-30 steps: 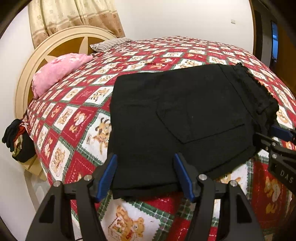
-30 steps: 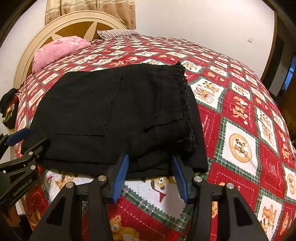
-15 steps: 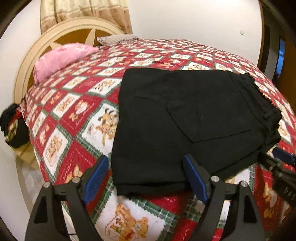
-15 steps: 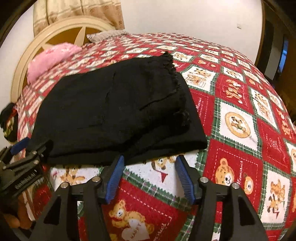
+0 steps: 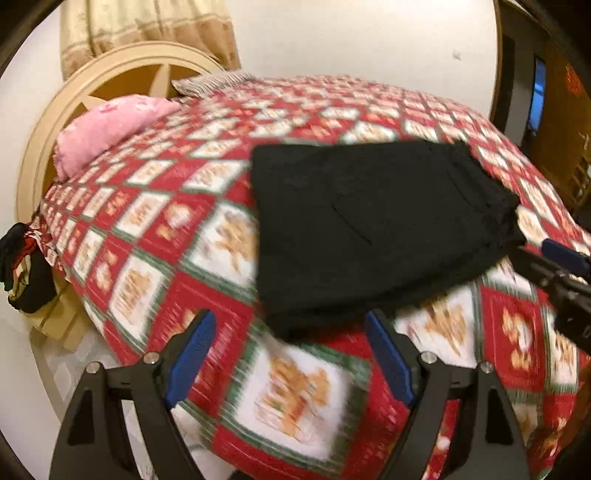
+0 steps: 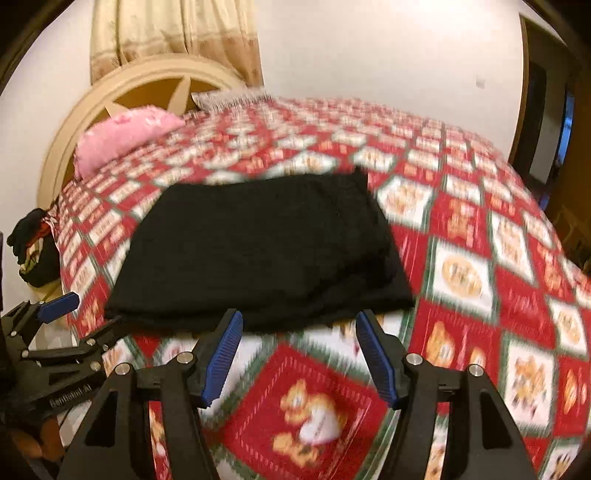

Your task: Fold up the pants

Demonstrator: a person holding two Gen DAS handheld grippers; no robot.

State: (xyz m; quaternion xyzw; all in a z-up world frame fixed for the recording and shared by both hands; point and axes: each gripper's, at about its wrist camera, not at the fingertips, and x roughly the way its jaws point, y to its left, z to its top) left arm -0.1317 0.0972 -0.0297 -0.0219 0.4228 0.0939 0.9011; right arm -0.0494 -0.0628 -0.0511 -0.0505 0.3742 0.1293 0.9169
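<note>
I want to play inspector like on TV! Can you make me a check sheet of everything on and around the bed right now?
Surface: bed quilt, red with white cartoon squares; picture blurred.
Job's things: black pants folded into a flat rectangle near the quilt's front edge.
Clutter: pink pillow and striped pillow by the headboard; dark clothes bundle hanging at the bed's left side.
Grippers: left tool open, nothing between its blue pads; right tool open, jaws just widening, nothing between them; both short of the pants.
Cables: nothing seen.
Surroundings: round cream headboard, beige curtain, white wall, dark doorway at right.
</note>
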